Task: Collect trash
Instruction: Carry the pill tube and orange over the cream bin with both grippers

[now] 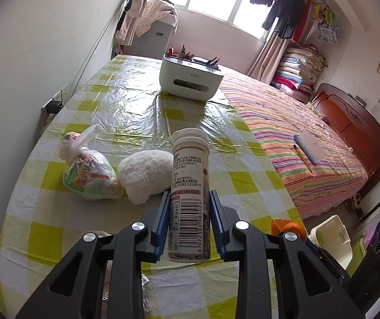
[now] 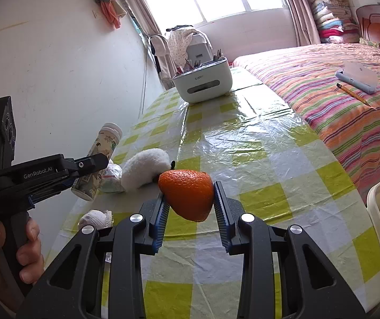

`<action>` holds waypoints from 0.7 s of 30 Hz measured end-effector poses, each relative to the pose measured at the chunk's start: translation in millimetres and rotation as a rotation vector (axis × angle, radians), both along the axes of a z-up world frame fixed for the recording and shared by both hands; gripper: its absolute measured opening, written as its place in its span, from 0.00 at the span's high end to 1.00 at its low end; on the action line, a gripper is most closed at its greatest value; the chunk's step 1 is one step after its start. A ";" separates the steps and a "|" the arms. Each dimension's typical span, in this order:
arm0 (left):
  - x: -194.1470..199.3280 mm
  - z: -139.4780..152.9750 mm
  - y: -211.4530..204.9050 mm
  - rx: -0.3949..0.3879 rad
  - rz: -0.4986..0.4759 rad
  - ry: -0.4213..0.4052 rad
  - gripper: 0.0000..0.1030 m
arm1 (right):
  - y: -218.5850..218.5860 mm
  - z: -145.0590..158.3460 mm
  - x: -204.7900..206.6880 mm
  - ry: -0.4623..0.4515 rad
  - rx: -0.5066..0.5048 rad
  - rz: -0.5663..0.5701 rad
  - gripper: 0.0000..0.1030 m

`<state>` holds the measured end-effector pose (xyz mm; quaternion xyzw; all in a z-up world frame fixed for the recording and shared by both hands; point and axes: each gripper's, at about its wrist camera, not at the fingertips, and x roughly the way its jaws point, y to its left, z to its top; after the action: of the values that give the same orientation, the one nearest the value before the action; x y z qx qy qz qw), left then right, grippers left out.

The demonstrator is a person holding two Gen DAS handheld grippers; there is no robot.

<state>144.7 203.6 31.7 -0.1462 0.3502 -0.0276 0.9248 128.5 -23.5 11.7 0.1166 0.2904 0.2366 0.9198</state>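
My left gripper (image 1: pixel 189 199) is shut on a white tablet tube (image 1: pixel 190 186) with a barcode label and holds it above the table; the same tube (image 2: pixel 102 148) shows tilted in the right wrist view, in the left gripper (image 2: pixel 83 170). My right gripper (image 2: pixel 189 194) is shut on a piece of orange peel (image 2: pixel 187 194), lifted off the table. The peel also shows at the table edge in the left wrist view (image 1: pixel 286 227). A knotted plastic bag of wrappers (image 1: pixel 89 170) and a white fluffy wad (image 1: pixel 144 175) lie on the checked tablecloth (image 1: pixel 126 111).
A white desk organiser (image 1: pixel 190 79) with pens stands at the table's far end. A small white lacy item (image 2: pixel 95 219) lies near the front left. A striped bed (image 1: pixel 296 133) borders the table on the right. A white bin (image 1: pixel 330 236) stands below the table's right edge.
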 end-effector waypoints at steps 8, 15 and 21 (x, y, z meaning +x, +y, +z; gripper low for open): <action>3.2 -3.0 -16.5 -0.006 -0.023 0.011 0.73 | -15.1 7.1 -6.3 -0.018 0.018 -0.027 0.69; 7.4 -5.7 -39.4 -0.001 -0.061 0.018 0.73 | -33.2 11.6 -8.8 -0.028 0.042 -0.055 0.69; 10.9 -7.9 -59.8 -0.005 -0.091 0.019 0.73 | -53.7 14.9 -10.7 -0.036 0.064 -0.086 0.69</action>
<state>155.6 143.8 23.8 -0.1326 0.3651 -0.0693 0.9189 117.8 -77.3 26.6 0.1539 0.2607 0.2081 0.9301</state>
